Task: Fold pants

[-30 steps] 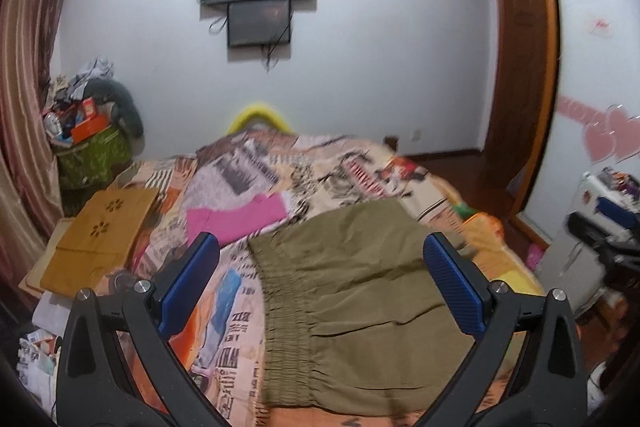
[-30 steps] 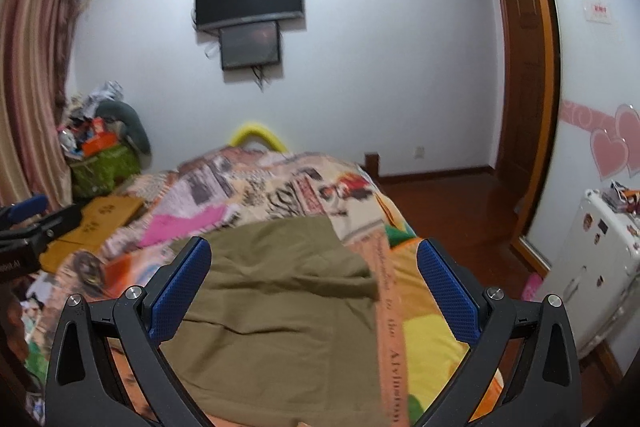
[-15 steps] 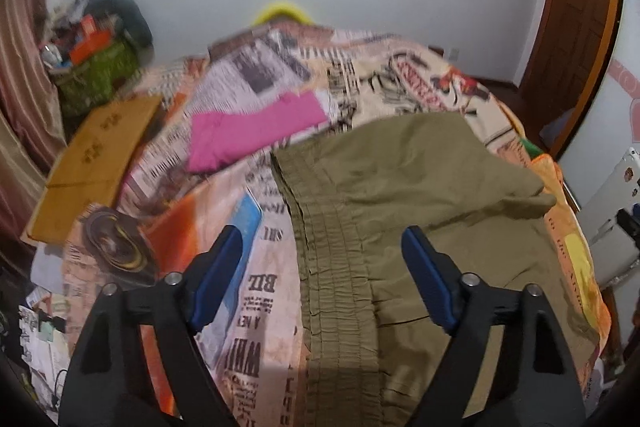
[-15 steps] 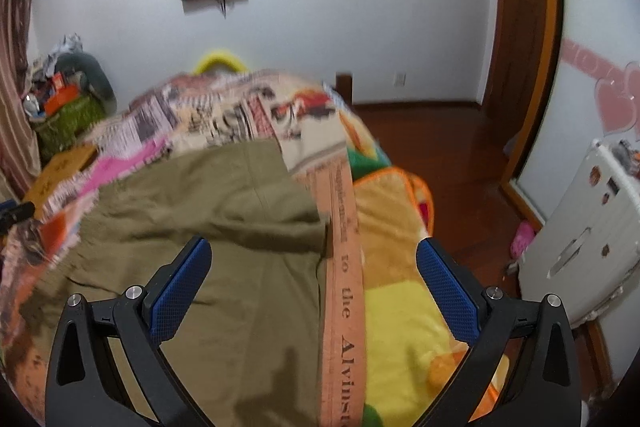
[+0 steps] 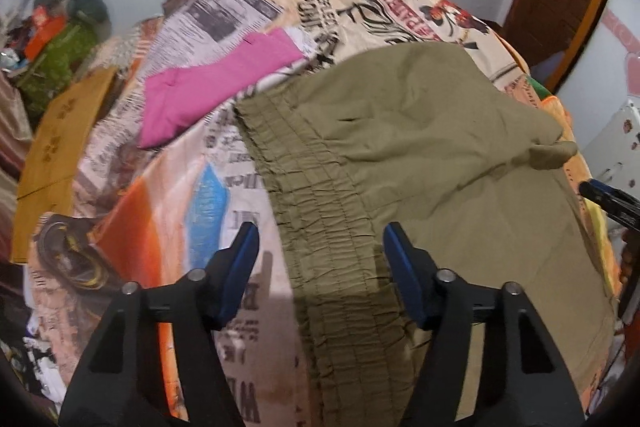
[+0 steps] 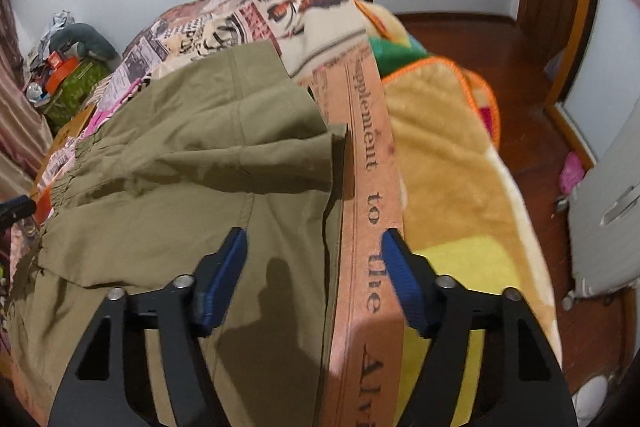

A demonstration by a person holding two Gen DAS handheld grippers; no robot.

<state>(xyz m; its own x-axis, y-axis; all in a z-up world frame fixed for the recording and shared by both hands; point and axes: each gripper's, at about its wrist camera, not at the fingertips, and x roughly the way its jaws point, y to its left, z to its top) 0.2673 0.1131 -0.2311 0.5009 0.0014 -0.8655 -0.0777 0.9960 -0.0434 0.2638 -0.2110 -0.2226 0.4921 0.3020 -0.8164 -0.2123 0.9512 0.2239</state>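
Note:
Olive-green pants [image 5: 420,155] lie spread on a bed with a newspaper-print cover [image 5: 248,7]. Their gathered elastic waistband [image 5: 320,219] runs toward me in the left wrist view. My left gripper [image 5: 318,243] hovers over that waistband, jaws closing, the band between the blue pads but not pinched. In the right wrist view the pants [image 6: 192,155] fill the left half, their right edge beside an orange printed strip [image 6: 368,195]. My right gripper [image 6: 314,247] hangs above that edge, jaws closing, nothing pinched. The right gripper's tip shows in the left view [image 5: 608,197].
A pink garment [image 5: 208,87] lies on the bed beyond the waistband. A yellow-orange blanket [image 6: 452,163] covers the bed's right side above a wooden floor [image 6: 500,39]. A tan board [image 5: 60,139] and a pile of clutter [image 5: 56,39] sit left of the bed; a white cabinet [image 6: 608,211] stands right.
Both grippers have dropped and tilted down toward the pants, which now fill the views. Both pairs of jaws have narrowed from wide open to about half.

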